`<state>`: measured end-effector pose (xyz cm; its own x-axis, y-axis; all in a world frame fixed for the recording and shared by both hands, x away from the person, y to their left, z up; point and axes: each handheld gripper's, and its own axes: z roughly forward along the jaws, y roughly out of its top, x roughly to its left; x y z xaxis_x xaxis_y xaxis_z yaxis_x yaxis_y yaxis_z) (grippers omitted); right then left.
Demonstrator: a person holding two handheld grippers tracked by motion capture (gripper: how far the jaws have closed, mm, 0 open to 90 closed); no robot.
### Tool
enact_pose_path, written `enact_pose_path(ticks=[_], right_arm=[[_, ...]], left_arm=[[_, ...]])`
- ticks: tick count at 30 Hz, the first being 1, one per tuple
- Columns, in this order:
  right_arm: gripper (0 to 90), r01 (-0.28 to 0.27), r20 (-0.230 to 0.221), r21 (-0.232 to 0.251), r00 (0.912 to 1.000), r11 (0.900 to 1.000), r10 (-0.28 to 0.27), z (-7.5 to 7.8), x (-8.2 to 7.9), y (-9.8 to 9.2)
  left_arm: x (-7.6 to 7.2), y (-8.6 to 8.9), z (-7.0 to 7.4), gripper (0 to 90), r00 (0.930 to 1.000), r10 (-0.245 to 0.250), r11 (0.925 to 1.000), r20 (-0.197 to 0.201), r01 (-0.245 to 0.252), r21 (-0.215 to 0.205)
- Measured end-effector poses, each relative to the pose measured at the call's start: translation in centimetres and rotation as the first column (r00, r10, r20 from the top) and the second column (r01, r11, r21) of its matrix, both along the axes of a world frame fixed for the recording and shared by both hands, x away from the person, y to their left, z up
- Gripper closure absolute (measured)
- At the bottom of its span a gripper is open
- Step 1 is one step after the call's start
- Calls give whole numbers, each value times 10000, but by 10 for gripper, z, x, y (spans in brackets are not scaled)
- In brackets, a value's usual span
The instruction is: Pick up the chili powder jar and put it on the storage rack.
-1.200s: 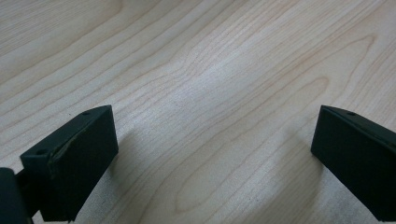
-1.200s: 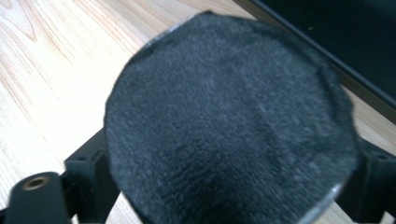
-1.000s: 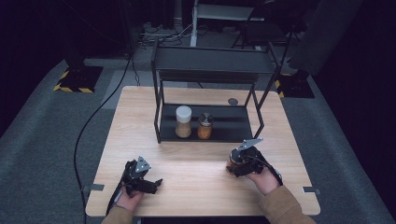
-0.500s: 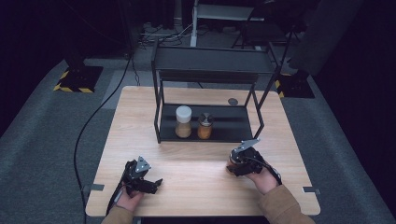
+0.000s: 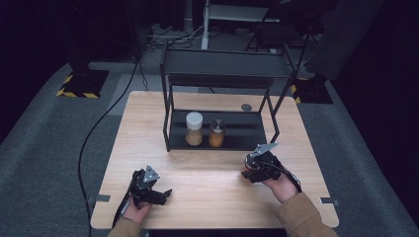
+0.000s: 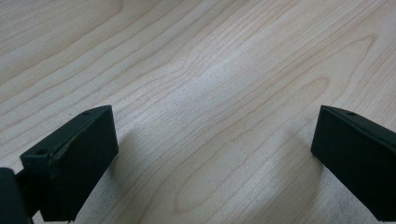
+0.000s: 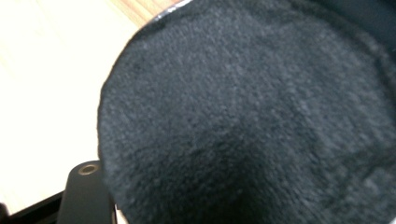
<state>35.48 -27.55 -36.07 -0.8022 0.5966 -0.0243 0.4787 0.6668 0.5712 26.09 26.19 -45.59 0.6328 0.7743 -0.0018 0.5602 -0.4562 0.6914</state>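
Two hand-held grippers are low over the worktop (image 5: 207,173). My left hand-held gripper (image 5: 165,193) is released, jaws wide apart over bare wood, holding nothing. My right hand-held gripper (image 5: 249,173) grasps a round dark-faced object (image 7: 252,121) with a bright rim, pressed close between its jaws. Ahead of it stands the black rack (image 5: 222,54) with two jars (image 5: 194,129) on its lower shelf. Judgement: carrying step in hand; next, lift the object forward toward the rack, clearing the frame post.

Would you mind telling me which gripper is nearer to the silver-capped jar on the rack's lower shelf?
The right gripper: it sits just in front and right of the silver-capped jar. The left gripper is farther, near the table's front left.
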Motion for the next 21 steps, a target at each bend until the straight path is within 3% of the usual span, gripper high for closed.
enact_pose_path(ticks=[21], right_arm=[[315,45,477,8,9989,10000,-45,32,4,1]], left_arm=[[-2,-1,0,1,10000,45,10000,-7,-45,-10]])
